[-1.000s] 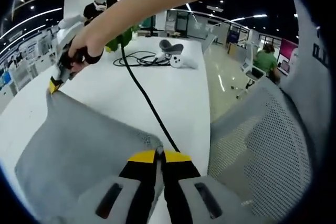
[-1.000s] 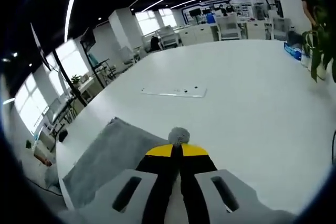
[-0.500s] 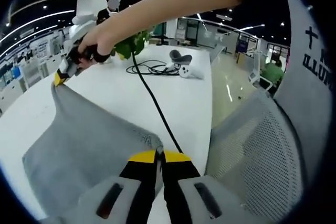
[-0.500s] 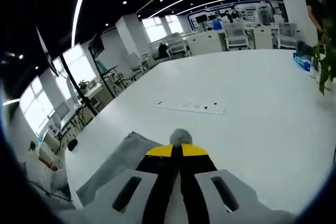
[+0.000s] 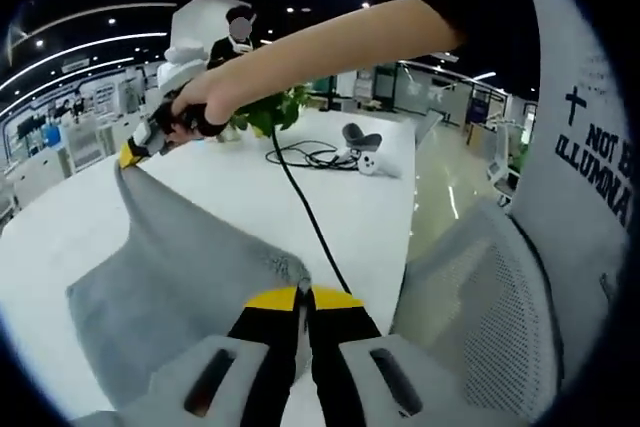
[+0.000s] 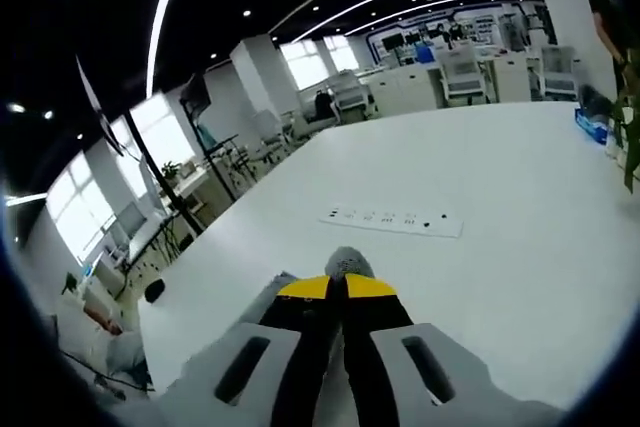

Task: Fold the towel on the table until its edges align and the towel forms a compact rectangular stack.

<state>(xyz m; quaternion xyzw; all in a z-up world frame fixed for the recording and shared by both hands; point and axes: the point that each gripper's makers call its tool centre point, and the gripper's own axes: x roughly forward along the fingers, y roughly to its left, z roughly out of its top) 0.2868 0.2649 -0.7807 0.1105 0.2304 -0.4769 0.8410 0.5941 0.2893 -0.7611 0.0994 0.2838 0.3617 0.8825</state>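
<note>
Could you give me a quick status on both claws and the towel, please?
Left claw shut on towel corner. Right claw shut on another corner, held up. Towel stretched between them above table. Black cable beside towel edge.

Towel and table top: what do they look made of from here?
The towel looks like soft grey cloth with a matte, slightly fuzzy nap, likely terry or microfibre; it drapes in a taut sheet between the left gripper and the right gripper. The table looks like smooth white laminate or painted board, with a faint sheen; which of these, I can't tell.
</note>
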